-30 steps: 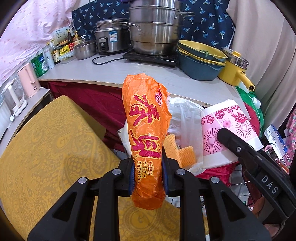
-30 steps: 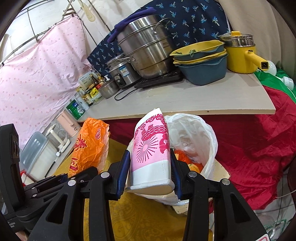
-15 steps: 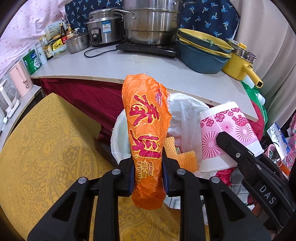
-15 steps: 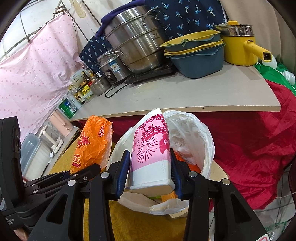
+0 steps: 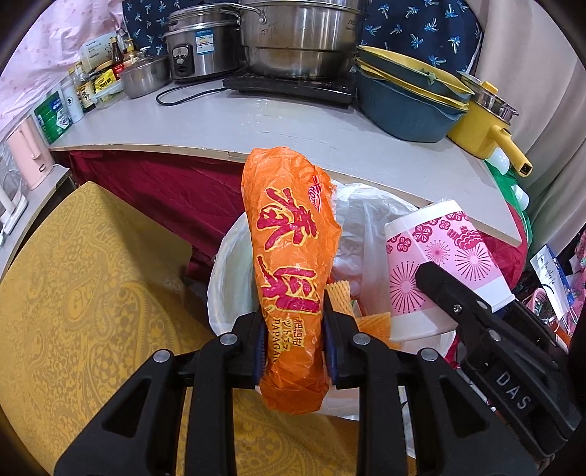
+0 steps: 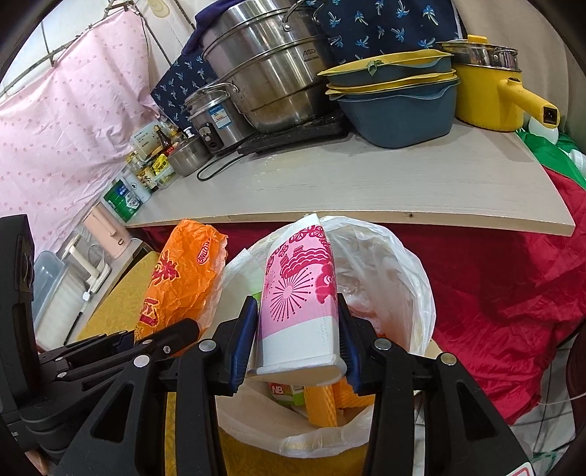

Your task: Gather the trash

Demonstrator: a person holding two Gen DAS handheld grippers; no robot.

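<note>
Where the pale countertop (image 5: 293, 124) runs along a wall hung with dark palm-print cloth (image 5: 421, 25), a steel steamer pot (image 5: 300, 40) sits on a black hob, flanked by a rice cooker (image 5: 197, 47), stacked blue-and-yellow basins (image 5: 406, 99) and a yellow saucepan (image 5: 483, 124); red cloth (image 6: 512, 293) drapes below the counter and a yellow patterned cover (image 5: 91, 293) lies to the left. The left gripper (image 5: 293, 348) is clamped on an orange snack bag (image 5: 289, 271) printed with red characters and "PAPAGAN" (the word is cut off), held upright just over the white-lined trash bin (image 6: 421, 293). The right gripper (image 6: 296, 348) pinches a pink paper cup (image 6: 300, 300) with firework motifs above the same bin, whose contents include yellow foam netting and a label reading "NB". The steamer reads "ASD", the other gripper's body "DAS"
</note>
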